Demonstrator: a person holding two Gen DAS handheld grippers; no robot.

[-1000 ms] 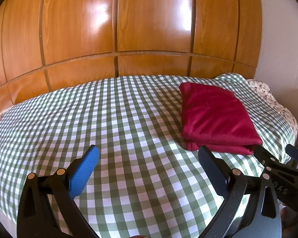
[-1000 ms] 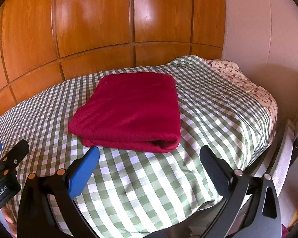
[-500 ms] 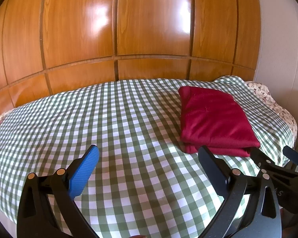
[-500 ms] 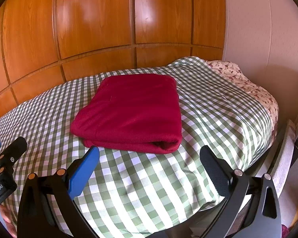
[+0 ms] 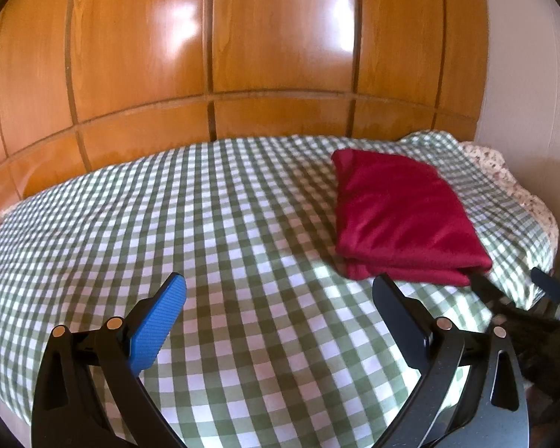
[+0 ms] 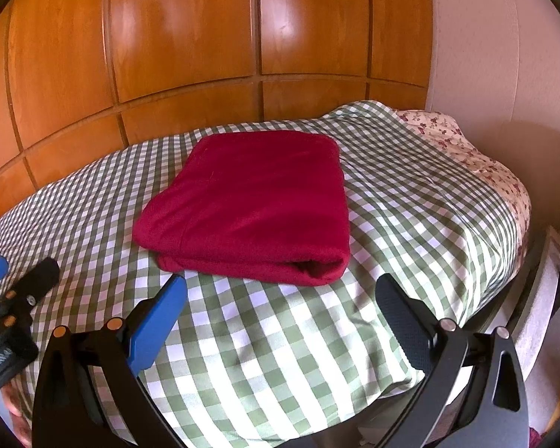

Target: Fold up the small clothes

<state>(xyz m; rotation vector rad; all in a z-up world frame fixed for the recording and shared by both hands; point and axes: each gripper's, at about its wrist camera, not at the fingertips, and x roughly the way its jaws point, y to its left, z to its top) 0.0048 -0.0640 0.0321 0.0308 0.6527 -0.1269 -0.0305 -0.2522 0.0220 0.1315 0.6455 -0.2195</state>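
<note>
A dark red garment (image 5: 403,216) lies folded into a thick rectangle on the green-and-white checked sheet (image 5: 205,224), toward the bed's right side. In the right wrist view the red garment (image 6: 254,201) lies just beyond the fingertips. My left gripper (image 5: 278,295) is open and empty, above the sheet, left of and nearer than the garment. My right gripper (image 6: 280,295) is open and empty, held above the bed's near edge in front of the garment. Each gripper shows at the edge of the other's view.
A glossy wooden panelled wall (image 5: 212,56) stands behind the bed. A floral sheet (image 6: 478,156) shows at the bed's far right corner beside a pale wall (image 6: 504,56). The bed's near edge (image 6: 410,384) drops off below my right gripper.
Both grippers have drawn back and up a little from the bed. The folded garment has not moved. Both grippers stayed open.
</note>
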